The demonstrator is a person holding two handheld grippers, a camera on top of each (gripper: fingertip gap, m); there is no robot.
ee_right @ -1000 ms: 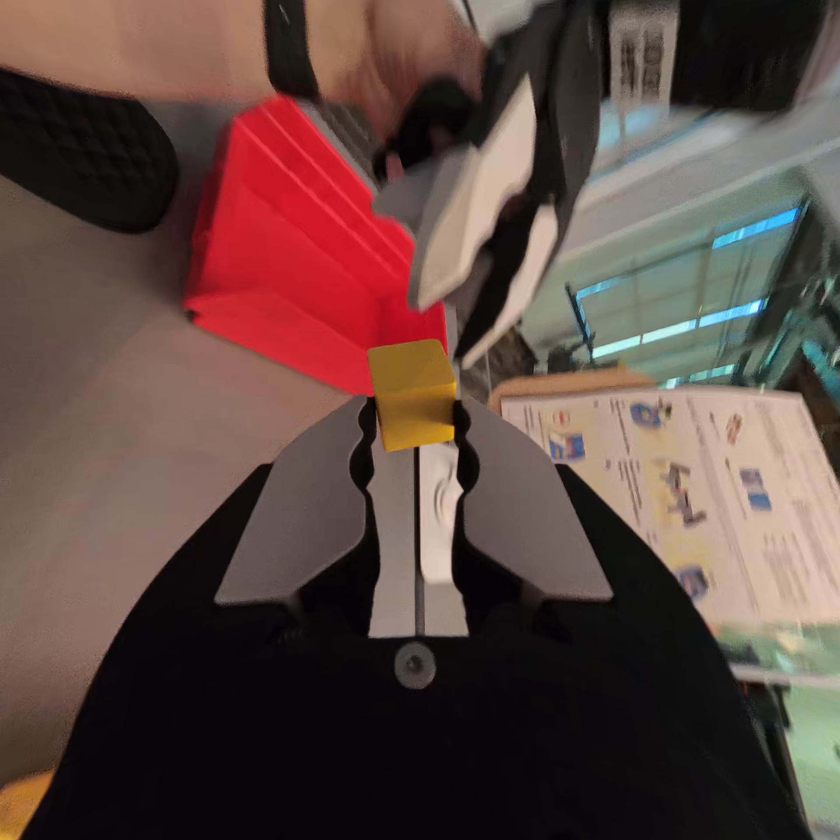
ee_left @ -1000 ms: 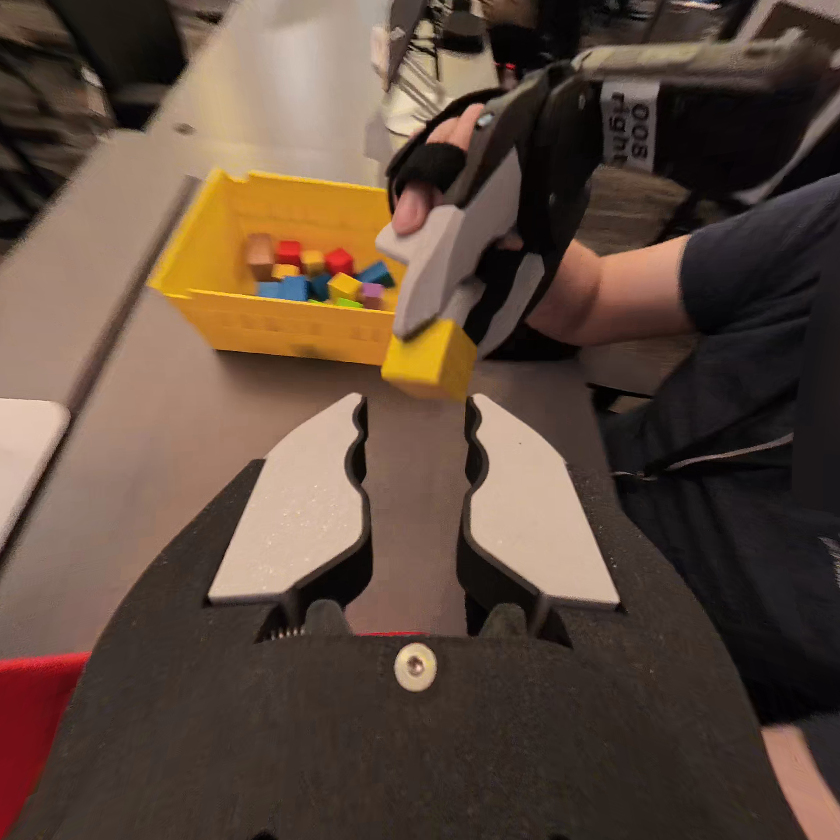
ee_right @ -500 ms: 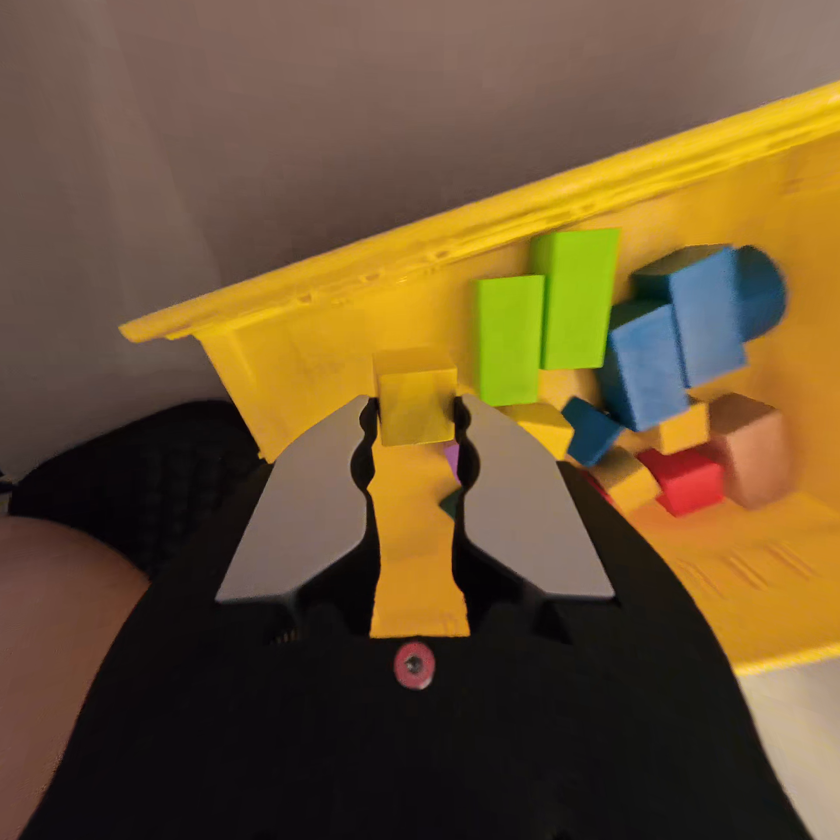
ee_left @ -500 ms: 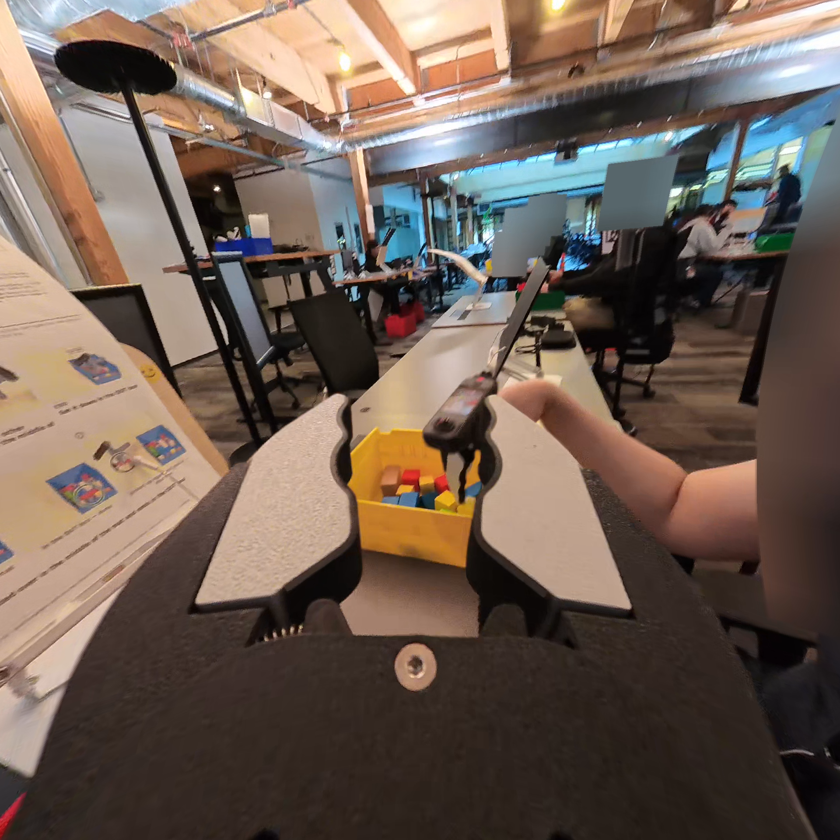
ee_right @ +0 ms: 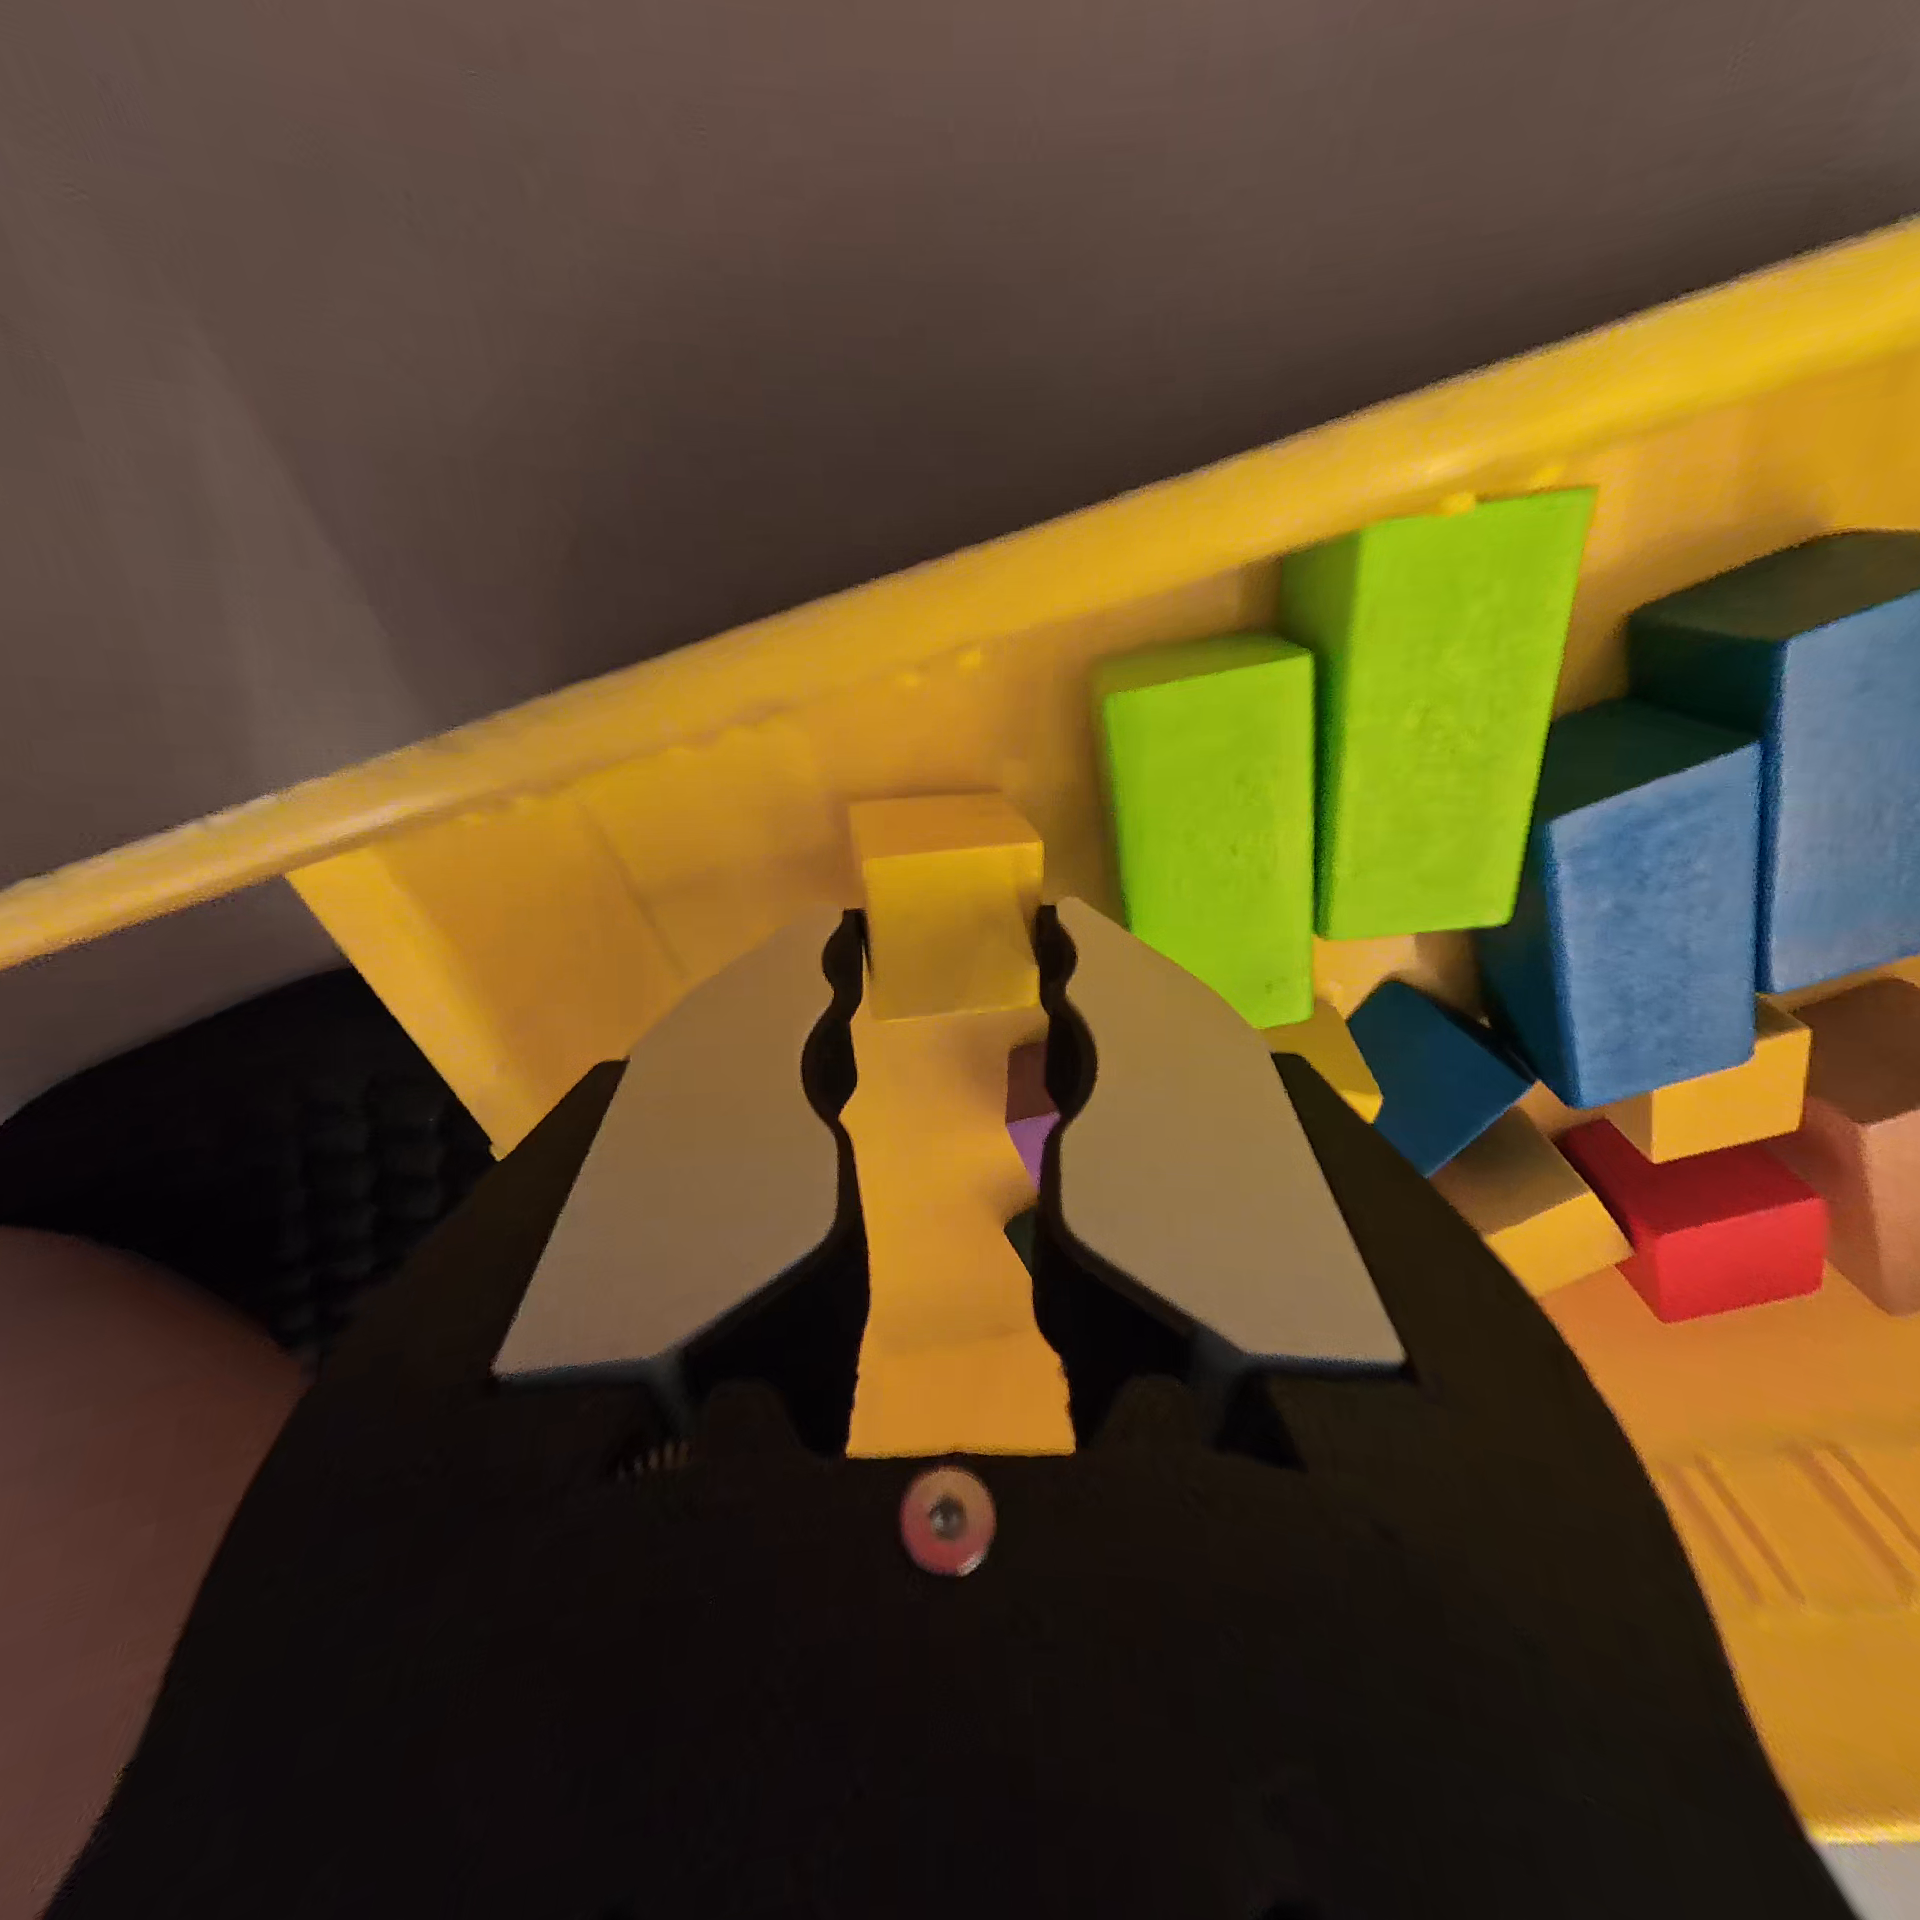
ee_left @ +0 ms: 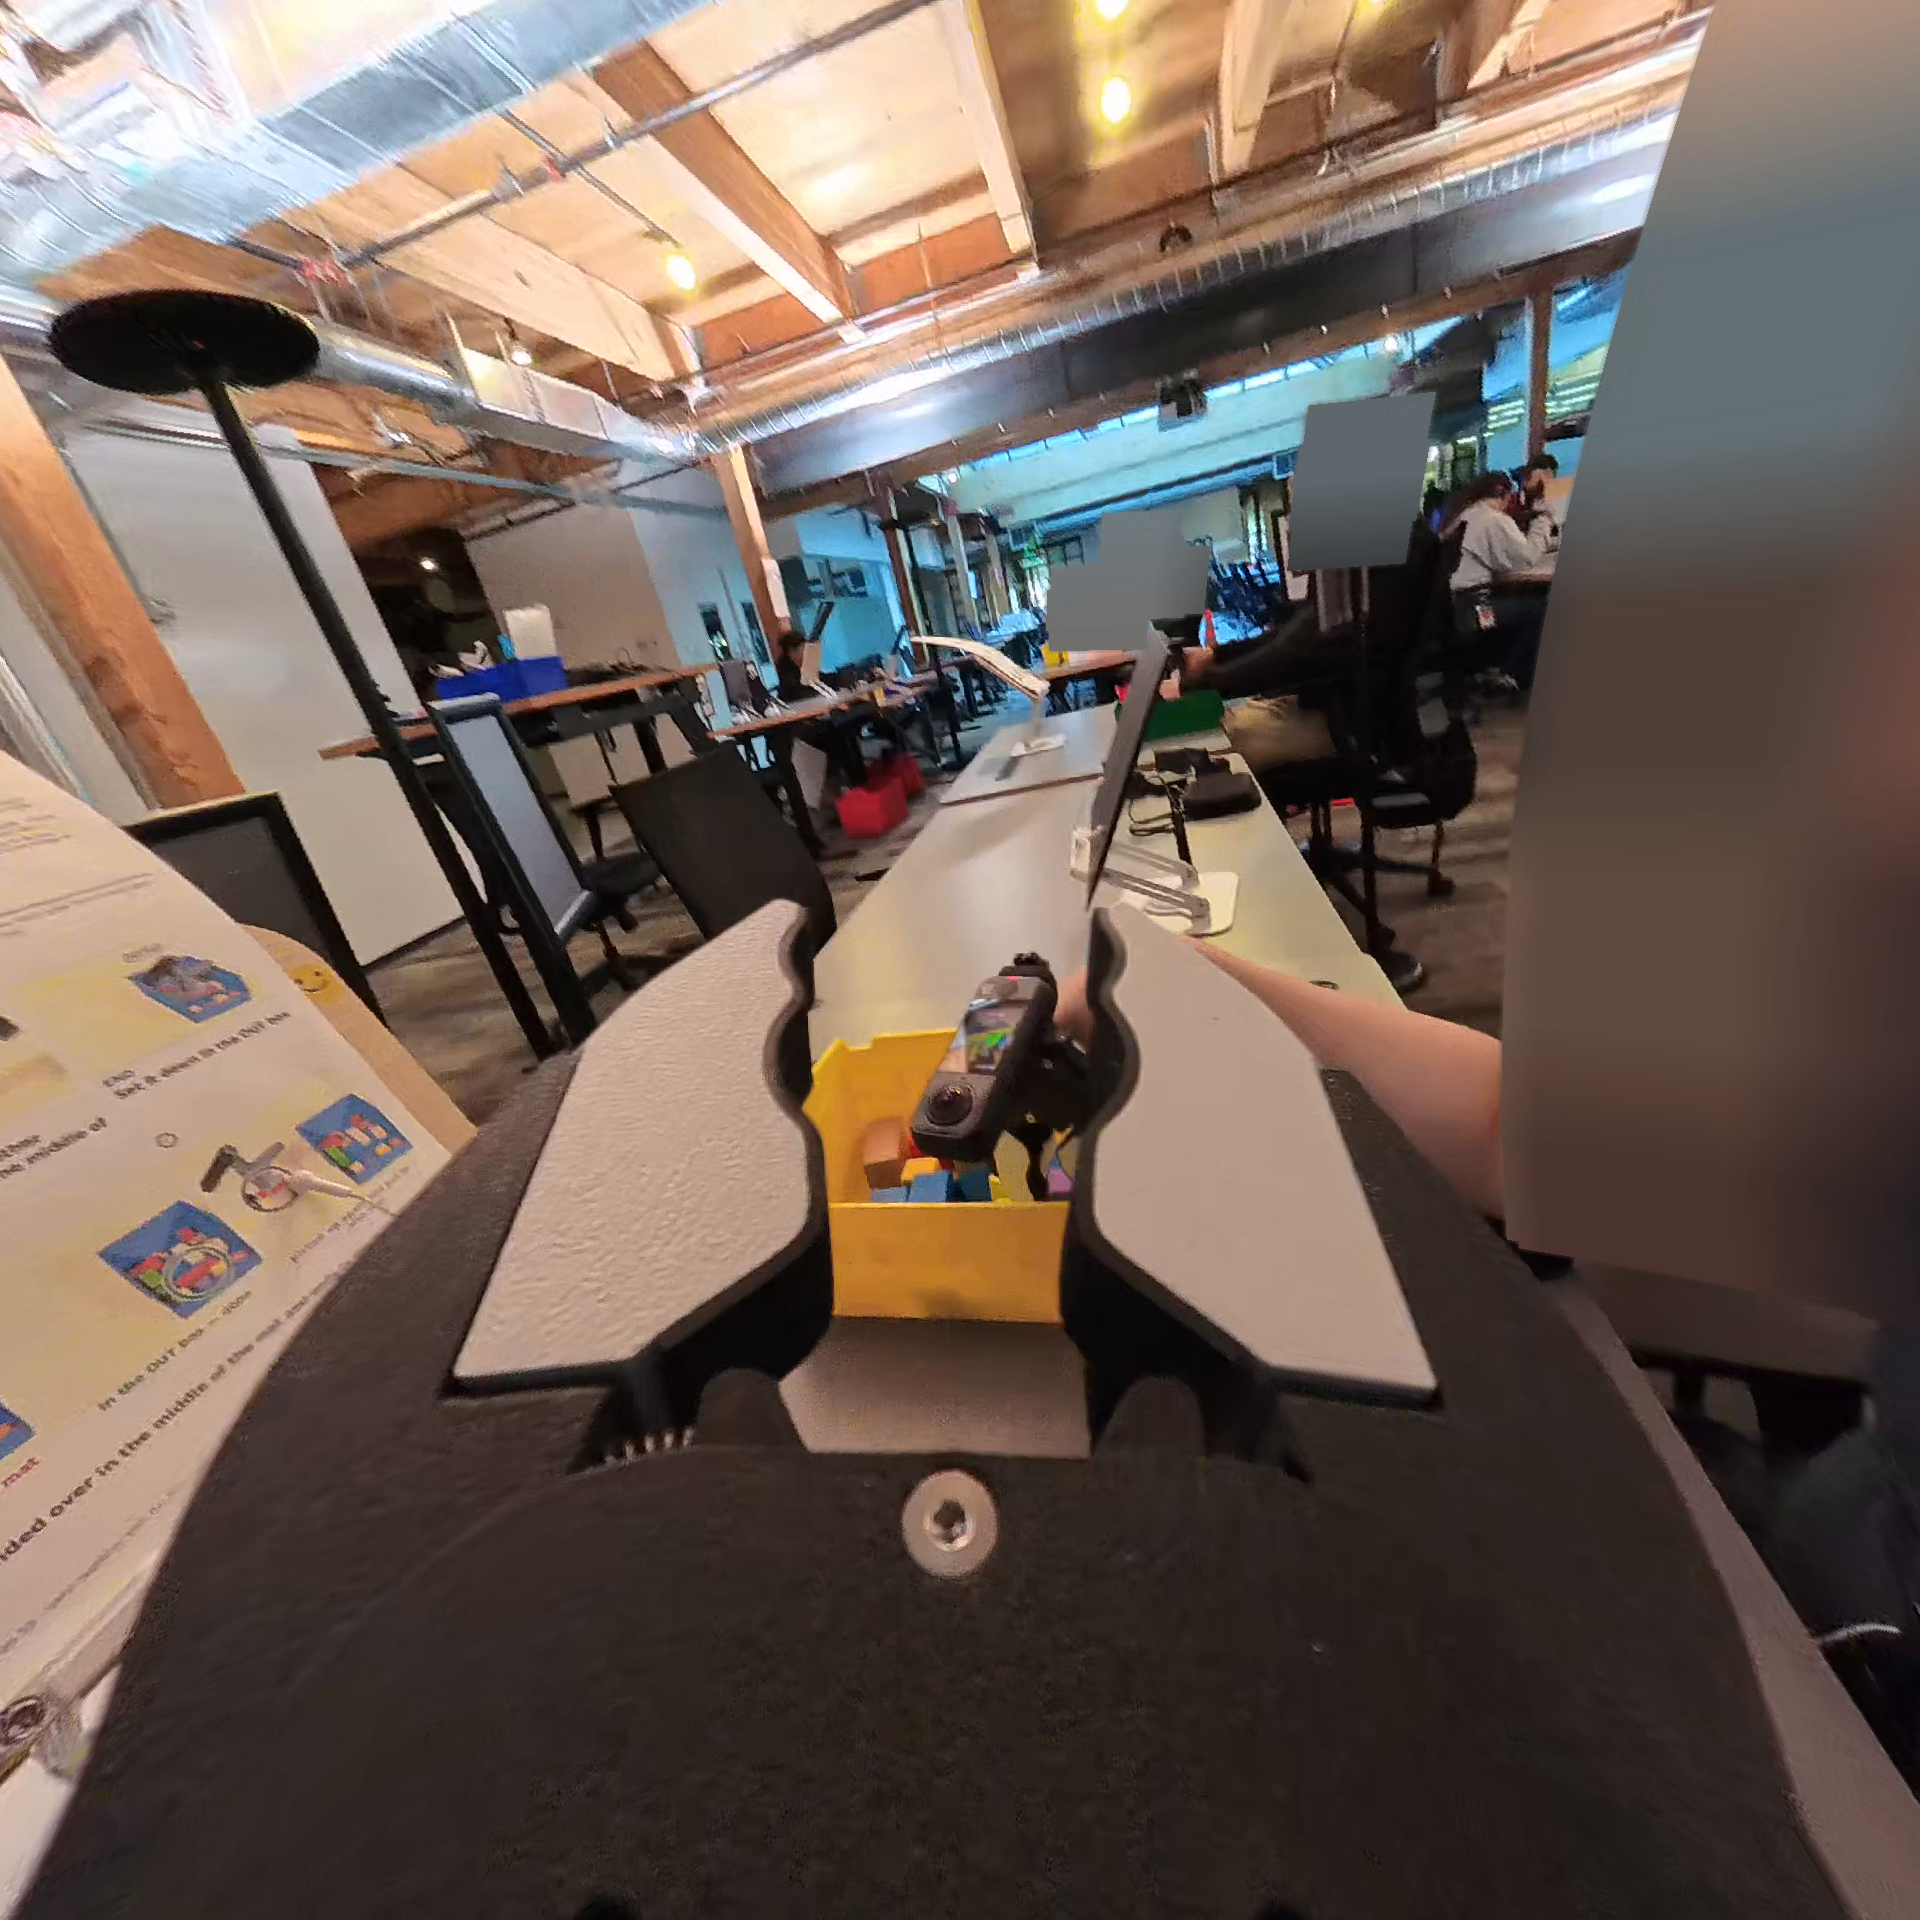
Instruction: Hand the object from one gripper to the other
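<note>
My right gripper is shut on a small yellow cube and holds it just inside the yellow bin, near its wall. My left gripper is open and empty, raised and level, pointing along the table at the yellow bin. In the left wrist view the right gripper's camera hangs over the bin, and its fingers are hidden. Several coloured blocks lie in the bin: two green, blue, red.
A long grey table runs away from me, with a laptop on a stand farther along it. An instruction sheet stands at the left. A person's forearm reaches in from the right. Office chairs and desks fill the background.
The right gripper carried the yellow cube away from the left gripper and down into the yellow bin. The left gripper tilted up from the table to level and stayed open.
</note>
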